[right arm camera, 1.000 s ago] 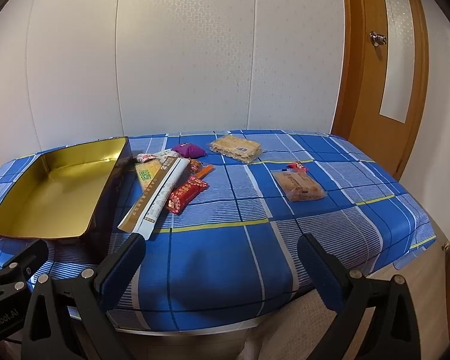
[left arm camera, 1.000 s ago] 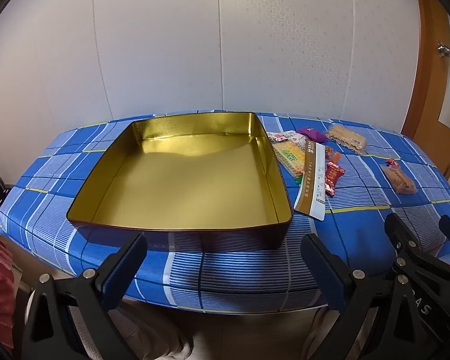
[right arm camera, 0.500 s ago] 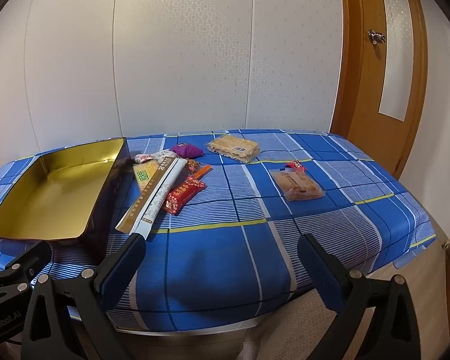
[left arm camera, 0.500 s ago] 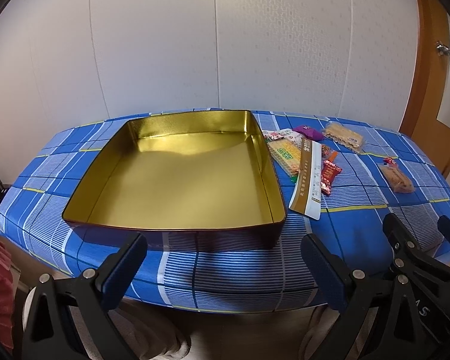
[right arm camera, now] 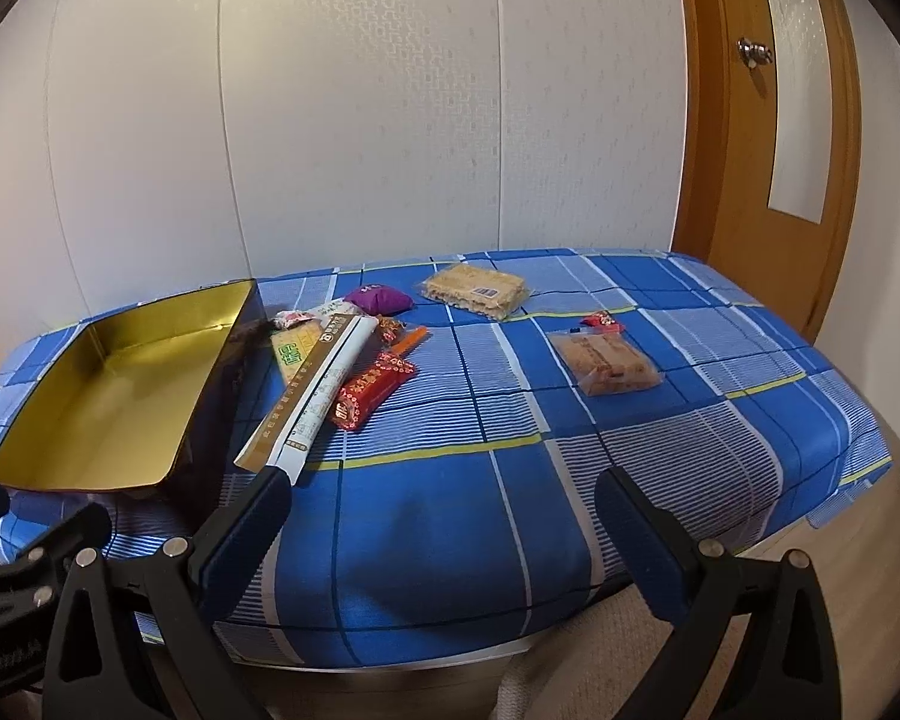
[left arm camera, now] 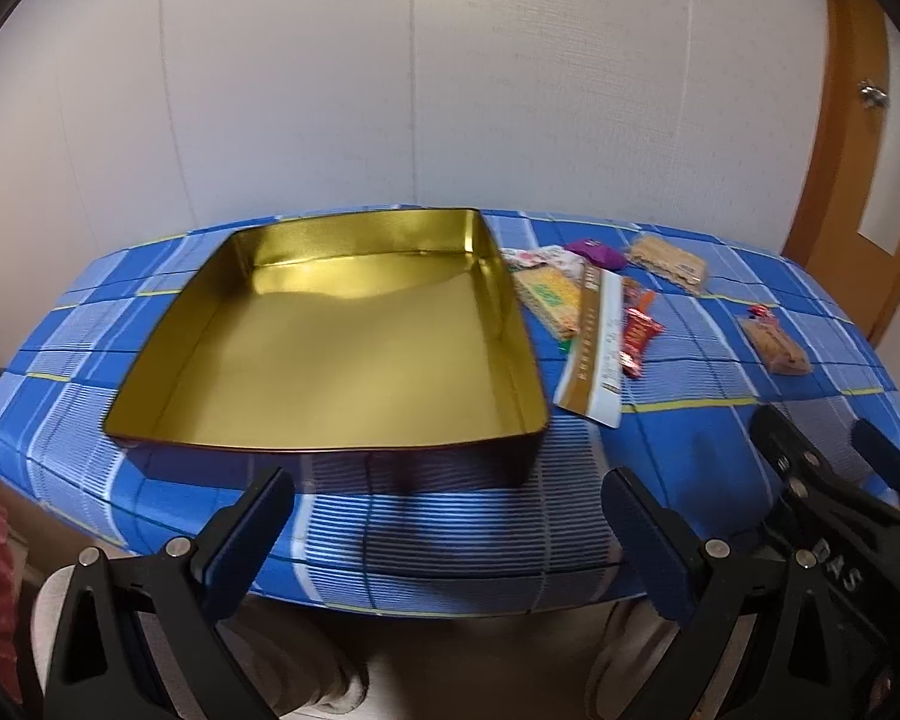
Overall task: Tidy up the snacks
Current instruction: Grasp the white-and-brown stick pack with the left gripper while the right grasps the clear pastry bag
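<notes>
— Right gripper or left for the first pick?

— Right. Its jaws stand spread and empty at the near table edge, and the snacks lie ahead of it. The left gripper, equally spread and empty, faces the tin, which has nothing in it.

— Which snack is nearest?

— The long box. It lies ahead and slightly left of the right gripper, just beside the tin's right wall, with the red pack touching its right side.

— How does its long axis run?

— Away from the gripper, leaning right at the far end. The near end points almost at the left finger, so I'd judge a grip across its width is easiest.

— And the rest?

— The biscuit bag sits well apart, far right.
</notes>
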Tool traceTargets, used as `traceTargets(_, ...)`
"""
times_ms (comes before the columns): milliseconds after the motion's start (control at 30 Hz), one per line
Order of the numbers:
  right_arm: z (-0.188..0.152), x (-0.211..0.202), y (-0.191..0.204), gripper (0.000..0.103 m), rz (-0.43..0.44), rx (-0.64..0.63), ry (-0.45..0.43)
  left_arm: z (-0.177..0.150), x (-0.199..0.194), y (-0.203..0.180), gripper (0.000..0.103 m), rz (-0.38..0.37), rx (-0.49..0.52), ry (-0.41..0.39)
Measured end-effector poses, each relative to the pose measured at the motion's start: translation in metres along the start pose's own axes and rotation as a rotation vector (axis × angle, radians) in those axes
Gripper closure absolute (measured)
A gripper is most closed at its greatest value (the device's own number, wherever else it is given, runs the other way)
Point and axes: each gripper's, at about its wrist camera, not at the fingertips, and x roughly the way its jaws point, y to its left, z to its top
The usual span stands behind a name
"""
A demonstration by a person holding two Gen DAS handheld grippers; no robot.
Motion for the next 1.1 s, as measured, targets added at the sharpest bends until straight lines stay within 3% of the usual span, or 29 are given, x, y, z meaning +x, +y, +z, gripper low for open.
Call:
traceTargets(333, 0.019, 0.044, -0.033, 0.000, 0.020, 0.018, 0.052, -0.006, 0.013, -0.016, 0.000, -0.155, -0.002, 0.138)
traceTargets(500, 0.037, 0.071, -0.068, 0.000, -0.046, 0.016, 0.050, -0.010, 0.018, -0.027, 0.000, -0.176, 0.015, 0.170)
traceTargets(633, 0.058, 0.104, -0.093, 0.000, -0.097, -0.007, 0.069, -0.009, 0.021, -0.043, 0.000, -0.156, 0.089, 0.169)
traceTargets(800, 0.073, 0.139, -0.114, 0.013, -0.115, -0.018, 0.103, -0.004, 0.024, -0.052, 0.000, -0.169, 0.116, 0.169)
traceTargets(1000, 0.071, 0.163, -0.116, 0.029, -0.071, -0.012, 0.152, 0.005, 0.030, -0.060, 0.000, -0.187, 0.125, 0.172)
traceTargets(1100, 0.069, 0.169, -0.114, 0.032, -0.096, -0.035, 0.169, 0.012, 0.033, -0.066, 0.000, -0.195, 0.132, 0.163)
